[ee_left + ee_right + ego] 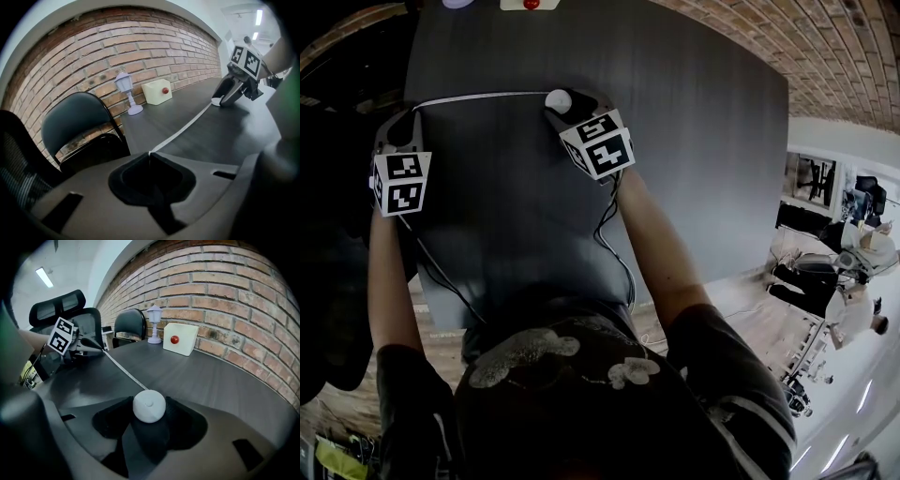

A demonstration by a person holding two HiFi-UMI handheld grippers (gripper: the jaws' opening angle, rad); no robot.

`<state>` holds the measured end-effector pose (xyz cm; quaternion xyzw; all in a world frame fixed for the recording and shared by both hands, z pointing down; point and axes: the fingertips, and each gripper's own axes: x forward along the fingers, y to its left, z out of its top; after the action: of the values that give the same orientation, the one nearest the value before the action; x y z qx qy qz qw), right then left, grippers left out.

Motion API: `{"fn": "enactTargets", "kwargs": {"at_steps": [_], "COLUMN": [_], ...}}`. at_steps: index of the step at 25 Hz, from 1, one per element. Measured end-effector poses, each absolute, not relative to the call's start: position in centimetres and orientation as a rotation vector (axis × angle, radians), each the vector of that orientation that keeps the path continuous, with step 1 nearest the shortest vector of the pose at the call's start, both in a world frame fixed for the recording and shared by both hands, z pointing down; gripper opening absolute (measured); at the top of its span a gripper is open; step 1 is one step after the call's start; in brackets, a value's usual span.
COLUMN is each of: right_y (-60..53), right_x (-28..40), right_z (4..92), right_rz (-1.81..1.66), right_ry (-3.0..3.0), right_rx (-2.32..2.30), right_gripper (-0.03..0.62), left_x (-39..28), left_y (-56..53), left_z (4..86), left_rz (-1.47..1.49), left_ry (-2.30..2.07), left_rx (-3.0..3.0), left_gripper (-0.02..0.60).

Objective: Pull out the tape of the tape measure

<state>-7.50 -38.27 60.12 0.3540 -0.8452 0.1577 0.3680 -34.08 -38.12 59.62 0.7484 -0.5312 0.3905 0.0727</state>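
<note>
The tape measure is a small round white case [149,406], and my right gripper [149,409] is shut on it, a pad pressing each side. A thin white tape [478,97] runs out of it, taut, just above the dark table [694,159] to my left gripper [414,109]. That gripper [150,155] is shut on the tape's end, and the tape [187,125] leads away from its jaws to the case [216,101] under the right gripper's marker cube [246,58]. In the head view the case [558,99] sits just ahead of the right marker cube [598,142].
Along the brick wall at the table's far edge stand a small lavender lantern figure [125,90] and a cream box with a red button [157,92]. A black chair [79,124] stands past the table's left end. My cables [614,234] trail over the near tabletop.
</note>
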Motion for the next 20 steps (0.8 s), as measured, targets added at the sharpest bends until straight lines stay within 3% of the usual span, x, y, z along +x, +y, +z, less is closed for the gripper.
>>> {"fn": "enactTargets", "kwargs": {"at_steps": [4,7,11,20], "right_y": [-38.5,-38.4,-37.5,-34.0], "right_x": [-7.2,-6.8,-6.2,-3.6], "right_z": [60.1,59.9,58.9,53.0], "right_rz": [0.413,0.418,0.432,0.363], "right_ry": [-2.176,-2.171,-2.181,-2.248], "right_rx": [0.929,0.946,0.980,1.102], "right_gripper": [0.235,0.236,0.241,0.242], "left_x": [-33.9,-33.7,-34.0,-32.7], "left_y": [-38.4,-38.6,-38.2,-35.6], "left_z": [59.7,59.5,58.7,52.9], "left_rz": [1.152,1.135,1.106,0.981], "left_ry": [-1.613,-1.615,-1.619,-1.680], "left_rx": [2.230,2.233,2.230,2.260], "left_gripper": [0.021,0.087,0.116,0.118]}}
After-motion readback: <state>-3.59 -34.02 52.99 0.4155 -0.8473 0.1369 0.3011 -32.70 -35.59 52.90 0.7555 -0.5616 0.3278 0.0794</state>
